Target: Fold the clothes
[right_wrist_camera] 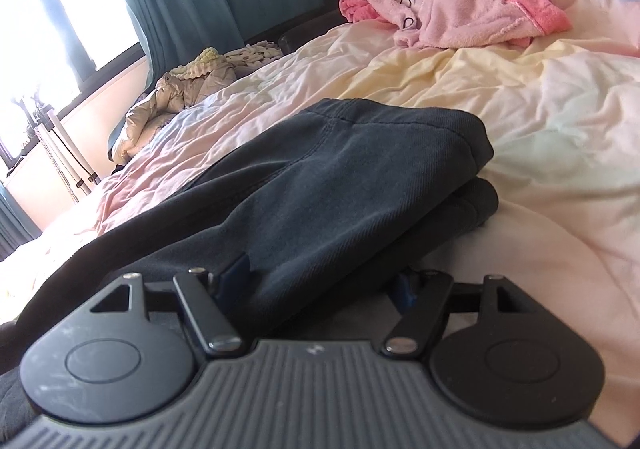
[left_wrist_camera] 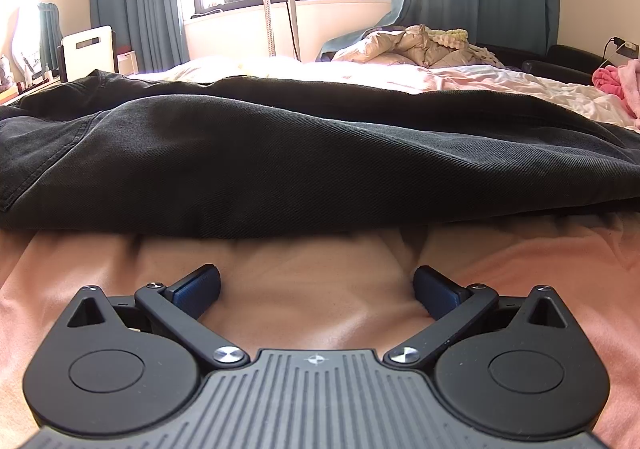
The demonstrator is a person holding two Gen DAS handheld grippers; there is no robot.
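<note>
Black jeans point(left_wrist_camera: 304, 153) lying lengthwise across pink bedsheet point(left_wrist_camera: 280, 301), leg ends doubled over at the right. Left gripper point(left_wrist_camera: 316, 285) spread wide, empty, just short of the near edge. Right gripper point(right_wrist_camera: 324, 281) spread, straddling the doubled legs point(right_wrist_camera: 360, 177), pads apparently not yet pressing. Advance both under all layers before closing; lift evenly.

A bed point(right_wrist_camera: 540, 121) with rumpled pastel bedding carries dark trousers point(right_wrist_camera: 340, 177), a pink robe point(right_wrist_camera: 452, 9) and a beige jacket point(right_wrist_camera: 176, 97).
</note>
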